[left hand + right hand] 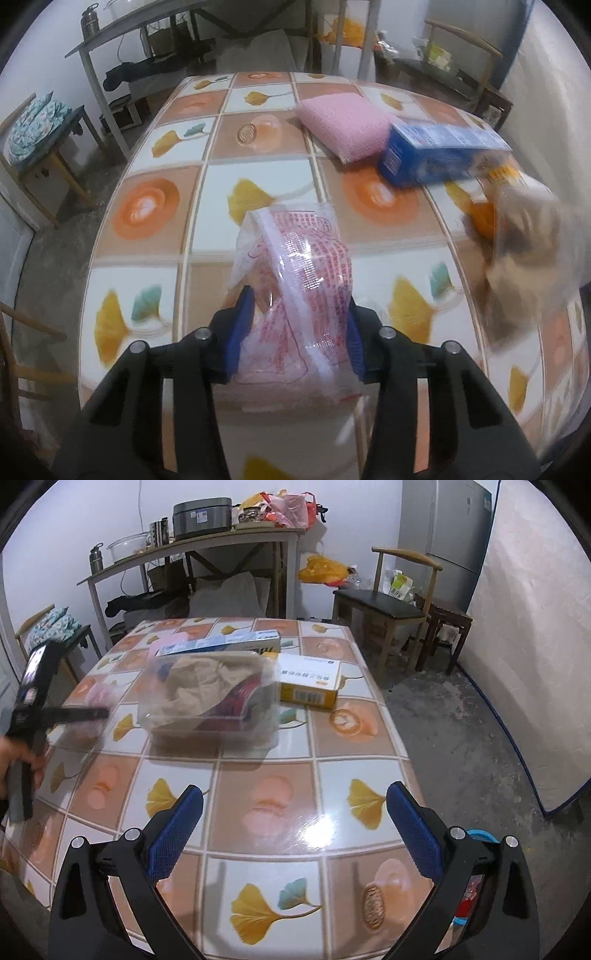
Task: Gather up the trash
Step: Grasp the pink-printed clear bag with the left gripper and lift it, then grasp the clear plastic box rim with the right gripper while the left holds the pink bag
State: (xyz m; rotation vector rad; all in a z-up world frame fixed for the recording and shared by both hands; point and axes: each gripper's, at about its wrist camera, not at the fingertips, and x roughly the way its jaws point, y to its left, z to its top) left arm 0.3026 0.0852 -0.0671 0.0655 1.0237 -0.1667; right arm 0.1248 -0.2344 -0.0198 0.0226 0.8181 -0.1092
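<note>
My left gripper [297, 325] is shut on a crumpled clear plastic wrapper with red print [295, 288] and holds it above the tiled table [177, 192]. A clear plastic bin [210, 698] holding crumpled brown paper and other trash stands mid-table; it shows blurred at the right of the left wrist view [532, 251]. My right gripper [293, 827] is open and empty over the near part of the table [280, 805]. The left gripper also appears blurred at the left of the right wrist view [99, 712].
A pink sponge [343, 122] and a blue box [439, 151] lie at the far side of the table. A yellow and white box [310, 681] sits beside the bin. Chairs [388, 605], a shelf table [192, 546] and a fridge [447, 535] surround the table.
</note>
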